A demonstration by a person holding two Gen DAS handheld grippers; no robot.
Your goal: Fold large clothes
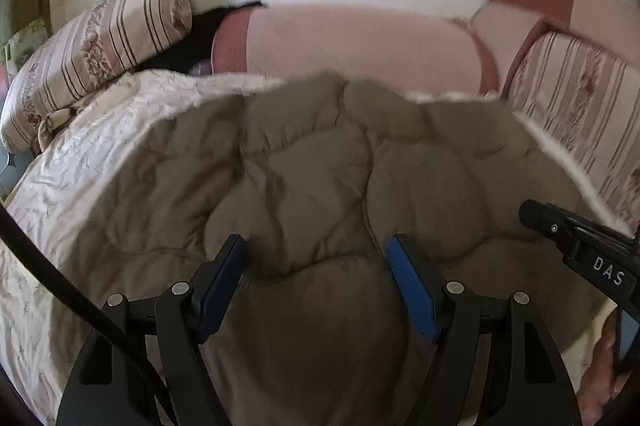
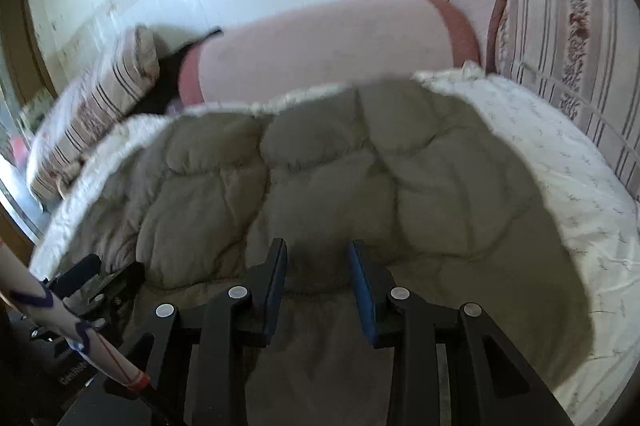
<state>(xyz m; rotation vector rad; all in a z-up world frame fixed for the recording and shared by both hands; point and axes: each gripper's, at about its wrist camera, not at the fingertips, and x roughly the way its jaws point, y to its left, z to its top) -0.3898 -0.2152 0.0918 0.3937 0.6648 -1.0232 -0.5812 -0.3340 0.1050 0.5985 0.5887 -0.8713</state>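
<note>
A puffy, quilted grey-brown garment [image 1: 312, 165] lies spread on a white crinkled sheet [image 1: 80, 153]. In the right wrist view the garment [image 2: 340, 165] fills the middle, its near hem running under the fingers. My left gripper [image 1: 318, 254] hangs over the near part of it, jaws wide apart, with only fabric below them. My right gripper [image 2: 318, 250] stands with a narrower gap over the hem, and no fold is pinched between the blue pads [image 2: 362, 286]. Each gripper shows at the edge of the other view, the right gripper [image 1: 580, 250] and the left gripper [image 2: 92, 278].
A pink bolster [image 1: 360, 41] runs along the glossy white wall behind. Striped floral pillows stand at the left [image 1: 100, 41] and right [image 1: 580, 97] ends. A black cloth [image 1: 200, 37] is wedged behind the left pillow. A hand [image 1: 600, 382] shows at the lower right.
</note>
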